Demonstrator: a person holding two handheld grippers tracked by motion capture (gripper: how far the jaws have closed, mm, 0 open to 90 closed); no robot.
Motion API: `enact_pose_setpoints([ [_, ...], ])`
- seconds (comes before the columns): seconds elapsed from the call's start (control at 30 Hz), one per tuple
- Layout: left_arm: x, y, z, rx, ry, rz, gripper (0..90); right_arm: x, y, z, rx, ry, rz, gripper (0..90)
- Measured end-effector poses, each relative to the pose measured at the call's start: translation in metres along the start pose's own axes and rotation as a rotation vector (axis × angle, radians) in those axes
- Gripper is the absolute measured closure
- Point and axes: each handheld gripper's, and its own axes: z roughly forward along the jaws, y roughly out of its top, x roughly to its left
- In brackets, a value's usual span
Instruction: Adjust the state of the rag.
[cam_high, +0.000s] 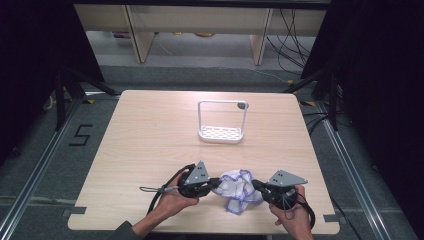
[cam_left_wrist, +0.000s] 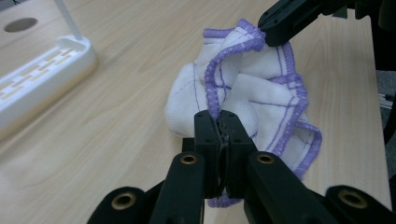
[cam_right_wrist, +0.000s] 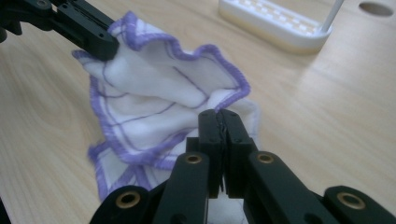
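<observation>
A white cloth with purple trim and thin purple grid lines lies bunched up near the table's front edge. My left gripper comes at it from the left and is shut on its purple hem. My right gripper meets it from the right and is shut on another stretch of the hem. In the left gripper view the cloth rises between the two grips, with the right gripper pinching its far top corner. In the right gripper view the cloth hangs crumpled, the left gripper clamped on its far corner.
A white plastic rack with a slotted base and a tall wire handle stands at the middle of the wooden table, well beyond the cloth. A small round hole sits in the tabletop near it. Dark floor and frame legs surround the table.
</observation>
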Motion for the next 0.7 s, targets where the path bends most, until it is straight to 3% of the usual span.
enact_pose_setpoints([
  [0.03, 0.001, 0.001, -0.007, -0.015, 0.0, -0.013, 86.9, -0.001, 0.003, -0.002, -0.017, 0.001, -0.014, 89.0],
  [0.1, 0.003, 0.005, -0.02, -0.044, 0.002, -0.024, 87.0, 0.001, 0.01, -0.008, -0.023, 0.011, 0.021, 89.1],
  [0.17, 0.004, 0.009, -0.035, -0.05, 0.01, -0.019, 87.0, -0.002, 0.02, -0.012, -0.065, 0.008, -0.035, 89.1],
  [0.4, 0.002, 0.022, -0.081, -0.097, 0.01, -0.016, 87.0, 0.0, 0.064, -0.031, -0.132, 0.083, -0.075, 89.2],
  [0.43, 0.002, 0.022, -0.085, -0.11, 0.01, -0.024, 87.0, 0.002, 0.07, -0.033, -0.14, 0.082, -0.065, 89.2],
  [0.57, 0.007, 0.019, -0.094, -0.146, 0.005, -0.062, 87.0, 0.003, 0.091, -0.035, -0.158, 0.103, -0.113, 89.2],
  [0.7, 0.016, 0.009, -0.094, -0.14, 0.024, -0.104, 86.9, 0.001, 0.101, -0.021, -0.141, 0.11, -0.125, 89.2],
])
